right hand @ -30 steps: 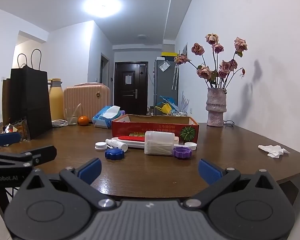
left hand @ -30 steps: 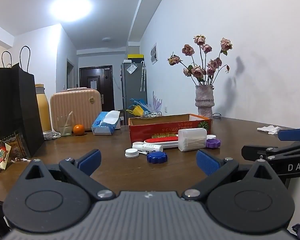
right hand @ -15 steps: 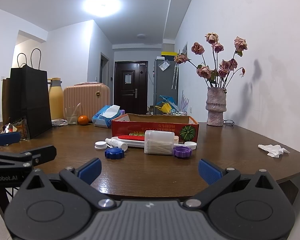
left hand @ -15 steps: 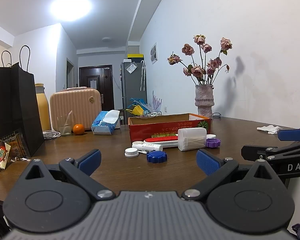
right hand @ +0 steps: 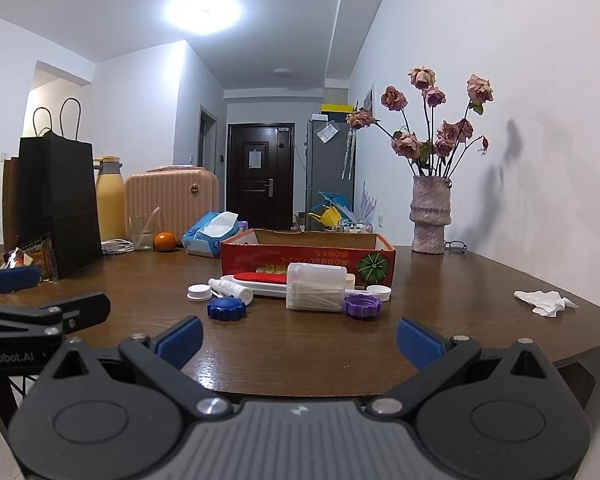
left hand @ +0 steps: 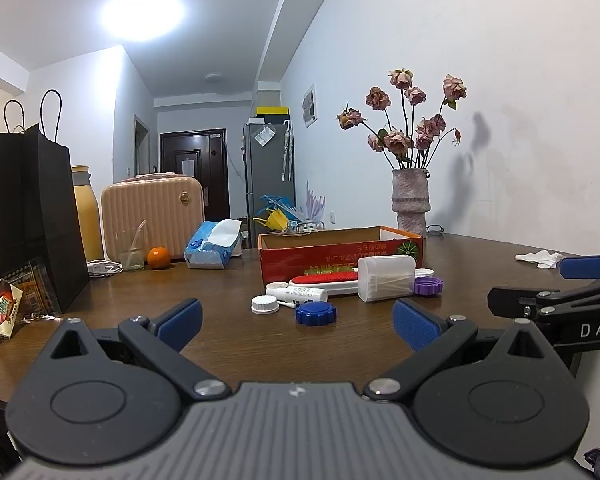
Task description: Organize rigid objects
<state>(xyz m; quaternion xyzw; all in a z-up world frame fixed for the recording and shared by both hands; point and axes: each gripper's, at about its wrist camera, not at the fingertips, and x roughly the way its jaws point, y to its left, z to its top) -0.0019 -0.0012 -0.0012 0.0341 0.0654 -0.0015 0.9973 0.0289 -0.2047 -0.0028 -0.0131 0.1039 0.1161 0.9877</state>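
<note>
Left wrist view: left hand-held gripper [left hand: 296, 320] level, low over near edge of brown surface [left hand: 228, 336], fingers spread wide, nothing between them; right hand-held gripper [right hand: 300, 334] likewise level, spread wide and empty, set just beside the left. Loose items grouped mid-surface, well ahead of both: blue cap [left hand: 315, 314], white cap [left hand: 265, 304], small white bottle [left hand: 296, 293] lying flat, red-and-white brush [left hand: 324, 280], clear swab box [left hand: 386, 278] on its side, purple cap [left hand: 428, 286]. All lying against or just before front wall of open red cardboard box [left hand: 340, 250]. Step judged: opening approach, nothing sorted as yet. Next move, by estimate: forward reach to blue cap, nearest the left; low flat piece, so fingers down close to surface before closing
</note>
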